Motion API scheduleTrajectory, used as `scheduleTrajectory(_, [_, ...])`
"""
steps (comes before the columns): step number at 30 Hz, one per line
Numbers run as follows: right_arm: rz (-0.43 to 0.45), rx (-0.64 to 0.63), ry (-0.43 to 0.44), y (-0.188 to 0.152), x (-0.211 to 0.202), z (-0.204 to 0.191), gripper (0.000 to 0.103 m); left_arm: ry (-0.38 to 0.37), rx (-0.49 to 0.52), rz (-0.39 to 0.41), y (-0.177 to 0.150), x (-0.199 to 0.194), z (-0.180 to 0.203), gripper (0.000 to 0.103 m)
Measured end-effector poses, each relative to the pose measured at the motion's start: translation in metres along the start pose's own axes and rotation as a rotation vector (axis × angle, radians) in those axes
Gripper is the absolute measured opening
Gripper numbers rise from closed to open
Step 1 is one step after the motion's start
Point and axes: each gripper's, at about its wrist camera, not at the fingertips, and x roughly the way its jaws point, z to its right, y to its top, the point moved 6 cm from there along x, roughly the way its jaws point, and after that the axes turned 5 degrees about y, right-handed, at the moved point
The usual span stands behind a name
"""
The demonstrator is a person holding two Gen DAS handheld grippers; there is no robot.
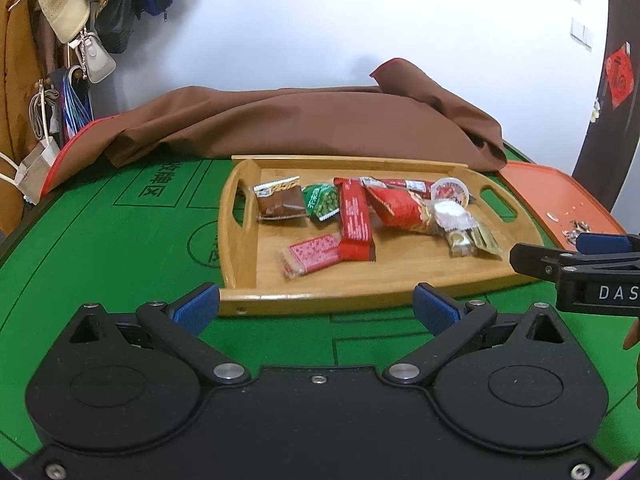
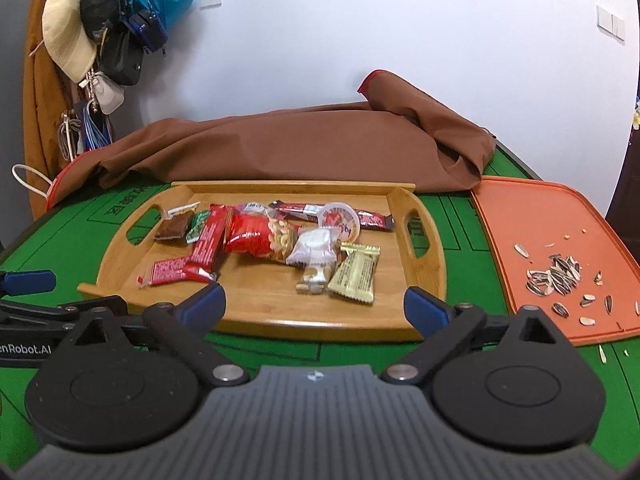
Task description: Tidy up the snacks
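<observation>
Both grippers hang low over the green table mat [image 1: 100, 248], just short of the near rim of the bamboo tray [image 2: 280, 316], and both are spread wide with nothing between their blue pads. From its own camera the left gripper [image 1: 316, 308] faces the tray's left half; the right gripper [image 2: 316, 306] faces the middle and right half, and its fingers also show at the right edge of the left view.

All the snacks lie inside the tray, loosely heaped along its middle. Nearest the right gripper is the gold wrapped bar [image 2: 356, 274], straight ahead and slightly right, its long axis running roughly away from the camera, so wide jaws could close across its narrow width without turning the wrist. A small white packet [image 2: 314, 252] touches or overlaps its left edge; from this angle I cannot say which lies on top.

Nearest the left gripper is the pink-red wafer pack [image 1: 314, 256], ahead and a little left of centre, lying slantwise with its far end tucked against the long red bar [image 1: 356, 220]. A grasp there would probably call for some wrist rotation.

To the right of the tray, well apart from the snacks, an orange board [image 2: 560, 216] carries scattered sunflower seed shells [image 2: 556, 276].
</observation>
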Motion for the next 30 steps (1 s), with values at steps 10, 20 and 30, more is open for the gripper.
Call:
scheduleTrajectory(10, [-0.012,-0.004,-0.011,-0.023,-0.006,-0.002,0.103,0.025,0.001,-0.02,-0.02,0.0,-0.001,0.103])
scheduleTrajectory(20, [-0.042,-0.014,-0.021,-0.042,-0.001,-0.006,0.103,0.054,-0.001,-0.066,-0.039,0.014,-0.002,0.103])
scheduleTrajectory(30, [-0.084,-0.008,-0.049,-0.058,0.014,-0.005,0.103,0.094,-0.007,-0.1,-0.048,0.028,-0.003,0.103])
